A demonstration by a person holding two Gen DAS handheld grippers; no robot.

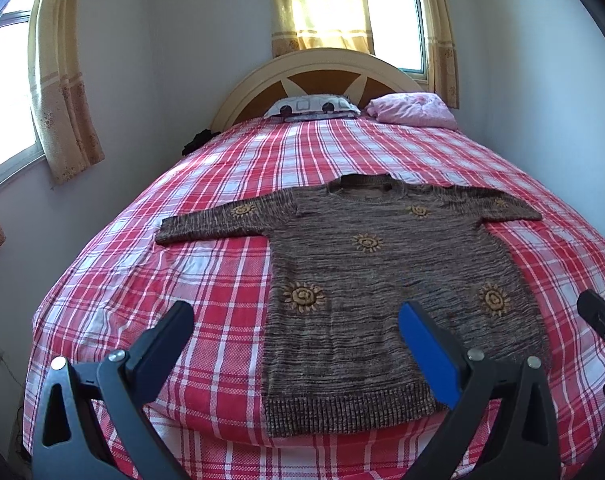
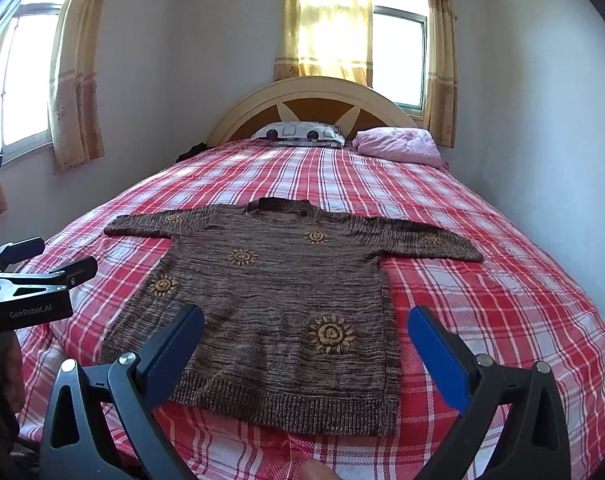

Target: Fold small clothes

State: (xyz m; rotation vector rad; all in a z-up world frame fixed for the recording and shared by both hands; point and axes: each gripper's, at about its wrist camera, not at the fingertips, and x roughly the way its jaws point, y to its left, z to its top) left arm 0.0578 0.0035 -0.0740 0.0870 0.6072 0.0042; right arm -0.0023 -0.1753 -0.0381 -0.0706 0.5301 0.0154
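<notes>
The left gripper [image 1: 296, 326] hangs above the near edge of the bed [image 1: 222, 280], jaws spread wide and empty, straddling the sweater's lower left corner. The right gripper [image 2: 306, 330] is likewise wide apart and holds nothing, over the hem's right side. One brown knit sweater [image 1: 382, 280] lies flat, front up, both sleeves stretched out sideways, collar toward the headboard [image 1: 314, 76]. Five yellow sun motifs show on its body and sleeves in the left view. Two pillows sit by the headboard: one patterned pillow [image 1: 312, 106], one pink pillow [image 1: 414, 110].
</notes>
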